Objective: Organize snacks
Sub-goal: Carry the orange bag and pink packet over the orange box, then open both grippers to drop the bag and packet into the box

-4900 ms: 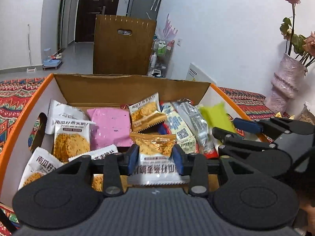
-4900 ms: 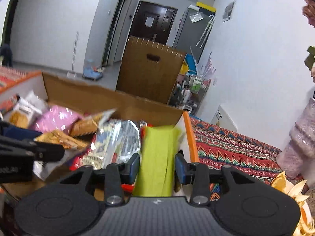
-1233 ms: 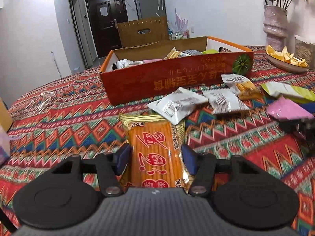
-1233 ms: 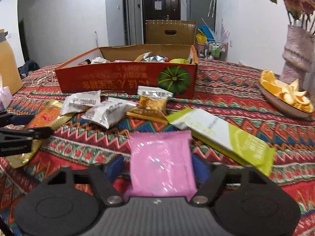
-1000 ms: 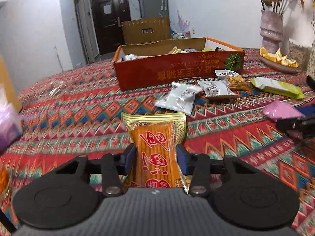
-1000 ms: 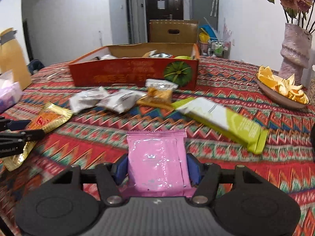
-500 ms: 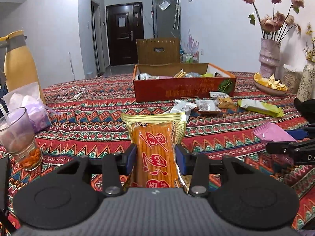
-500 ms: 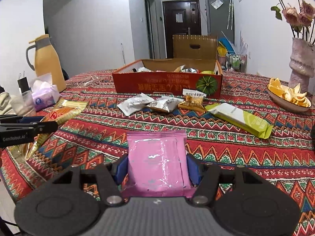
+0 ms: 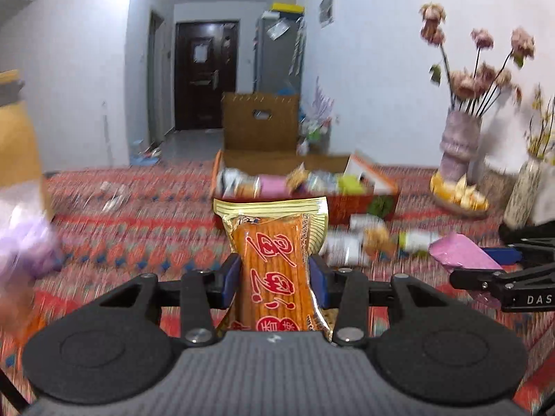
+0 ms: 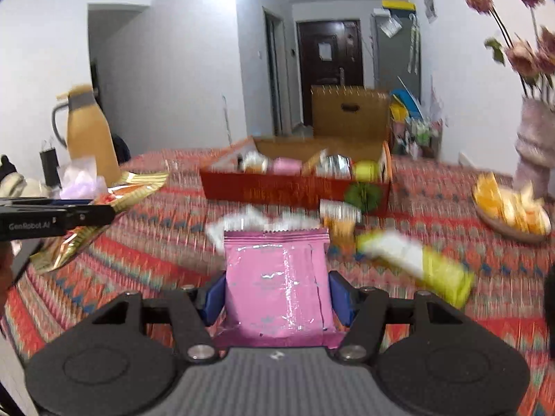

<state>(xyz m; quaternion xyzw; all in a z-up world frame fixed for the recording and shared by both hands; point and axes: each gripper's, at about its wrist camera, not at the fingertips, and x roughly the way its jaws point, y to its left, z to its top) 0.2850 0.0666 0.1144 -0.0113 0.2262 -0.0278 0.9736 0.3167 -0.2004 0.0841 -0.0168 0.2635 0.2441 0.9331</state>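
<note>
both grippers already loaded, packets look easy to crush

left gripper (image 9: 274, 279) is clamped on an orange packet (image 9: 275, 263), right gripper (image 10: 275, 293) on a pink packet (image 10: 277, 284), both held above the table (image 10: 485, 263). light, crinkly, slippery film, probably brittle inside. side-edge hold seems best. box (image 10: 295, 187) sits ahead.

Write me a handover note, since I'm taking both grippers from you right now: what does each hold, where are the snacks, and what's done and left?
Left gripper: shut on the orange snack pack, held above the table.
Right gripper: shut on the pink packet, also held above the table.
Red box: ahead on the patterned tablecloth, already holding several snacks.
Loose in front of the box: white packets, a small orange packet and a long green packet.
Left: box both held packs, then the loose ones.
</note>
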